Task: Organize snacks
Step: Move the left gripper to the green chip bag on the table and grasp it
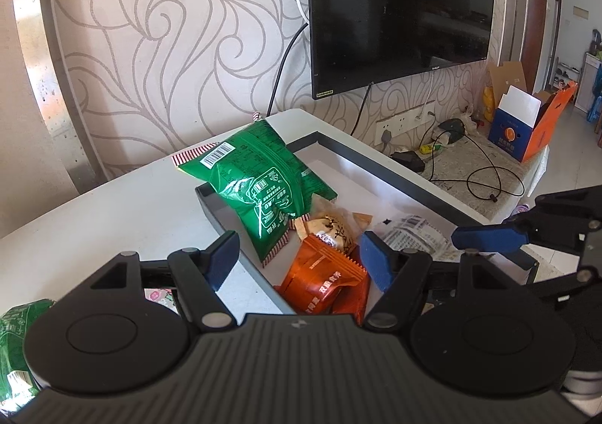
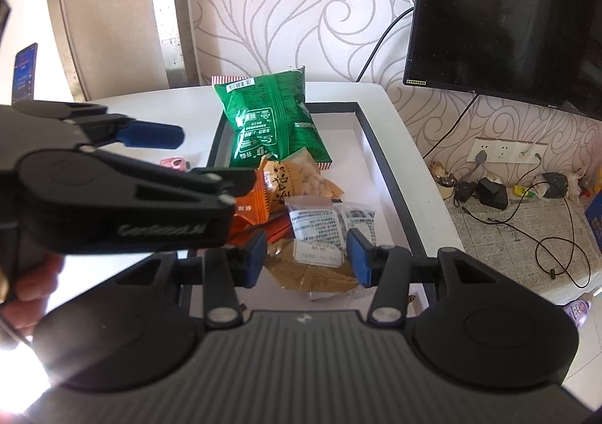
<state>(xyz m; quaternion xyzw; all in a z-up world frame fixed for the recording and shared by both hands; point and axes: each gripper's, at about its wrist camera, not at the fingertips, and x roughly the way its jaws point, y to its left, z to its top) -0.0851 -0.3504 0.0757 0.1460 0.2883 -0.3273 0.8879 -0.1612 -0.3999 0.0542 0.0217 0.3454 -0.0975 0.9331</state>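
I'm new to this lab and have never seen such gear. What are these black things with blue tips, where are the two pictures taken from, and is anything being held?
They are hand-held claws, one in each of a person's hands, each carrying a camera looking along its fingers. One picture is from the left claw, which stands open and empty. The other is from the right claw, whose blue pads sit either side of a brown snack packet; whether they squeeze it is unclear. A dark-rimmed tray on the white table holds a green bag and orange packets.
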